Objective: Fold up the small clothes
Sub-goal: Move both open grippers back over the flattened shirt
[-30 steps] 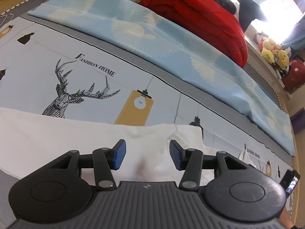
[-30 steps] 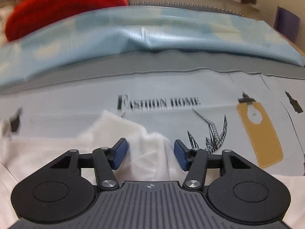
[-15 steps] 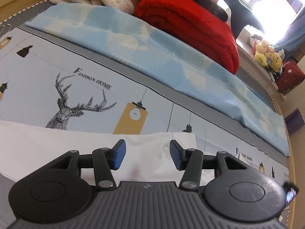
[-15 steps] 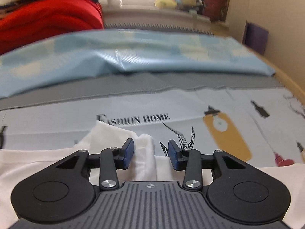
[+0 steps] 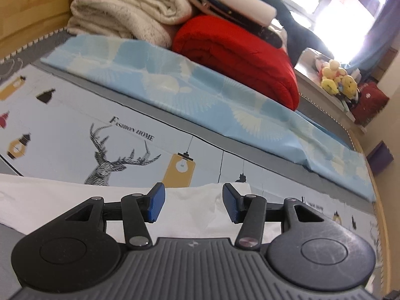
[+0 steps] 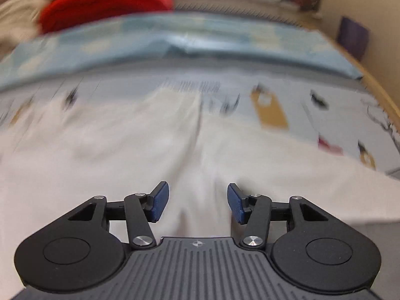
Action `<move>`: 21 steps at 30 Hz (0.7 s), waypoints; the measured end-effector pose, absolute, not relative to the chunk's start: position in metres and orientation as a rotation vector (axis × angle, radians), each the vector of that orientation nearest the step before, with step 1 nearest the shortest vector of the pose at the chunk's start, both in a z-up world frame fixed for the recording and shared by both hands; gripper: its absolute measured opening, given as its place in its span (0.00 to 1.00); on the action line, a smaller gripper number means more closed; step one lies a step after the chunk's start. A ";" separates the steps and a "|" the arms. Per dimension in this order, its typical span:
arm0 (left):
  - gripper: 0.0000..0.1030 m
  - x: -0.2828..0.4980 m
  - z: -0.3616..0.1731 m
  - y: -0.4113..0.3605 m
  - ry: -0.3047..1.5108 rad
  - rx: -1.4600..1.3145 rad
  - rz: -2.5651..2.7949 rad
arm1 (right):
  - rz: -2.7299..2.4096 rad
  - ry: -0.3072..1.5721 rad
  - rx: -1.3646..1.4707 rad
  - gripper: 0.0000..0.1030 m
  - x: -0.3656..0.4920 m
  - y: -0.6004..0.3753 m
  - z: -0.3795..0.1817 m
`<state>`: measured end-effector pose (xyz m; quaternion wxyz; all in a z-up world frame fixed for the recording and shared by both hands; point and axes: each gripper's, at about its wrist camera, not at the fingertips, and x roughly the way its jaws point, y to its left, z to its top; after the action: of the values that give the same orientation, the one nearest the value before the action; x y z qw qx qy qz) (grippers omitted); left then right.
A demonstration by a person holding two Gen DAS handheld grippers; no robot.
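Over the white garment [image 6: 140,150], right gripper [image 6: 197,203] just reopened, jaws apart, empty. Left gripper [image 5: 192,206] likewise apart, empty. Between folds, probably; next needs grabbing the edge at 12 o'clock.

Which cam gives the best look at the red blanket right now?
Left wrist. The red blanket is sharp there, rolled up behind the blue sheet, with its folds and right end visible. In the right wrist view the blanket is only a motion-blurred red patch, cut off by the top edge.
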<state>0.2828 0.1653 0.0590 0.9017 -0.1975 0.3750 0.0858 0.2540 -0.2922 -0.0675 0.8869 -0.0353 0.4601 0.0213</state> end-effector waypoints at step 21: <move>0.51 0.034 -0.132 0.096 1.268 -0.160 0.004 | -0.087 1.251 0.062 0.60 0.061 -0.347 -0.119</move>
<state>0.0340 0.0955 -0.1324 0.8026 -0.0748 0.5918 0.0020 0.0609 -0.3475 -0.1186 0.8093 0.0288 0.5853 -0.0407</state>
